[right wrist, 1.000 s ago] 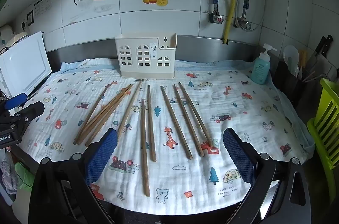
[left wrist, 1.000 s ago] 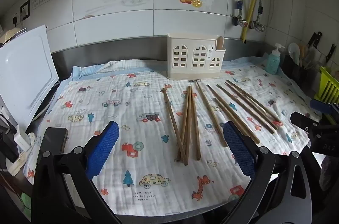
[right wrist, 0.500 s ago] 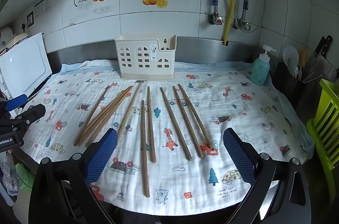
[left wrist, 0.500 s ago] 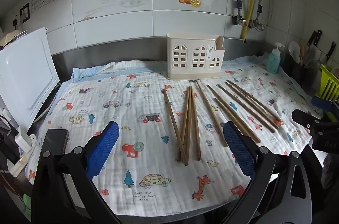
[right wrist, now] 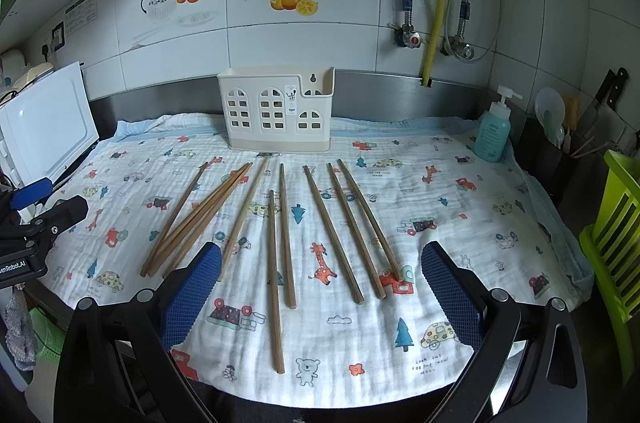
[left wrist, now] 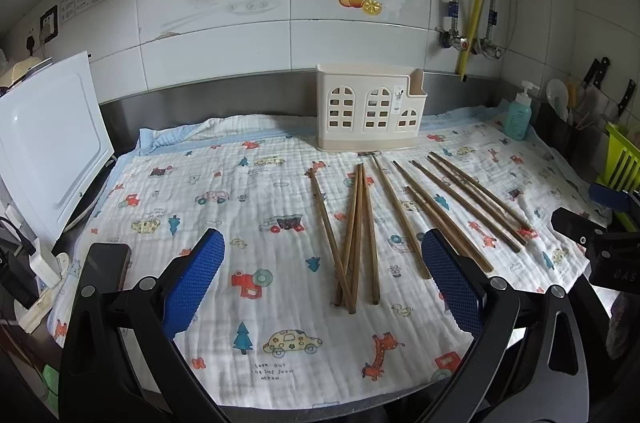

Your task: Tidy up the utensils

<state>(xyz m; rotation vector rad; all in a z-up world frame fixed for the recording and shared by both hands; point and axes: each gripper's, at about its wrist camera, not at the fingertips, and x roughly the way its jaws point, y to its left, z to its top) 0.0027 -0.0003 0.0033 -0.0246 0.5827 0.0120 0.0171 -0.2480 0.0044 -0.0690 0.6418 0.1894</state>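
Note:
Several brown wooden chopsticks [left wrist: 356, 235] lie spread on a printed white cloth [left wrist: 240, 207]; they also show in the right wrist view [right wrist: 280, 235]. A cream utensil holder [left wrist: 370, 111] with window cut-outs stands at the back against the wall, also in the right wrist view [right wrist: 276, 113]. My left gripper [left wrist: 322, 287] is open and empty, above the cloth's near edge. My right gripper [right wrist: 320, 295] is open and empty, near the front ends of the chopsticks. Each gripper appears at the edge of the other's view.
A white board [left wrist: 48, 135] leans at the left. A teal soap bottle [right wrist: 494, 131] stands at the back right. A dark utensil pot with knives [right wrist: 576, 139] and a green rack [right wrist: 616, 223] are at the right. A phone [left wrist: 106, 263] lies front left.
Both views shifted only slightly; the chopsticks and holder have not moved, and both grippers stay open.

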